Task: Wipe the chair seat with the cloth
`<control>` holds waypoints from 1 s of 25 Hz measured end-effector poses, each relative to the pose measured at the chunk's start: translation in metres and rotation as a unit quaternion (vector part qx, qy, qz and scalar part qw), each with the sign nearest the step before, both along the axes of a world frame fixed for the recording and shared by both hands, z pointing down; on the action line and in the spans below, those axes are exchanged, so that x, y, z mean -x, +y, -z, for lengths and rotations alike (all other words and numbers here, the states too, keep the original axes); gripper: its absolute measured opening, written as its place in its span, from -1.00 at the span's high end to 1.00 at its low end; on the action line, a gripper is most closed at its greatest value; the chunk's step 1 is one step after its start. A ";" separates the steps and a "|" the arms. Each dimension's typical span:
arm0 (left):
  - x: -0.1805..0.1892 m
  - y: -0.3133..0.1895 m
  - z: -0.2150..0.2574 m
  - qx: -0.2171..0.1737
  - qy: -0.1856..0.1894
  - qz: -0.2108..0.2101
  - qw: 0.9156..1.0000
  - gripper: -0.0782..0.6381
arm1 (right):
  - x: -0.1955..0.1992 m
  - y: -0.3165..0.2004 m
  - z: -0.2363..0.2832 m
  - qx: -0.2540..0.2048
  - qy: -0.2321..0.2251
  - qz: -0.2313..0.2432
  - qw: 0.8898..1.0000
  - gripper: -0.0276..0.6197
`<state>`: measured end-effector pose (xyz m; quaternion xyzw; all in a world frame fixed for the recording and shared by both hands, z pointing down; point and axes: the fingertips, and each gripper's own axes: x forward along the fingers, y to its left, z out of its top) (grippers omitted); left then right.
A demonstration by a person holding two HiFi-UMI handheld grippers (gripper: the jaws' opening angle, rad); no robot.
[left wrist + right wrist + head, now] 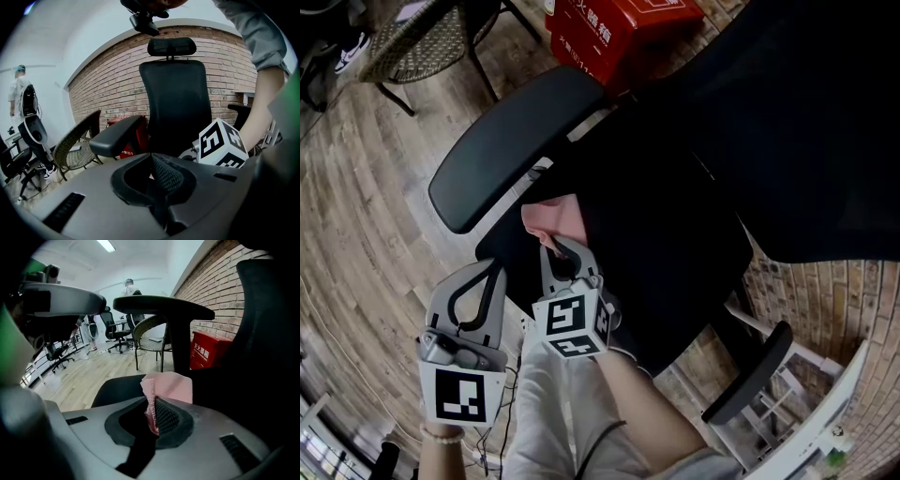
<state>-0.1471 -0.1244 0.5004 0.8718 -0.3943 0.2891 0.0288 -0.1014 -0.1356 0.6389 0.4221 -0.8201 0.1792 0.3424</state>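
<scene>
Right tool is clenching the pink cloth by a bunched edge, centre-left of frame, at the chair seat edge. Left tool is sitting clenched, empty. Cloth looks soft, light, floppy.

You are in an office-type room: brick wall, wood-plank floor, a black office chair, more swivel chairs behind, and a wicker chair.
</scene>
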 end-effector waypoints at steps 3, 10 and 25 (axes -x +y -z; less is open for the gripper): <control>-0.007 0.001 0.000 -0.001 0.002 -0.009 1.000 0.73 | -0.031 0.005 -0.008 0.006 0.025 -0.024 0.999 0.74; -0.031 0.004 0.001 0.001 0.004 -0.033 0.999 0.73 | -0.126 0.019 -0.019 0.021 0.076 -0.110 0.991 0.74; -0.085 0.006 0.013 -0.011 0.016 -0.097 0.995 0.73 | -0.330 0.105 -0.014 0.091 0.198 -0.380 0.899 0.74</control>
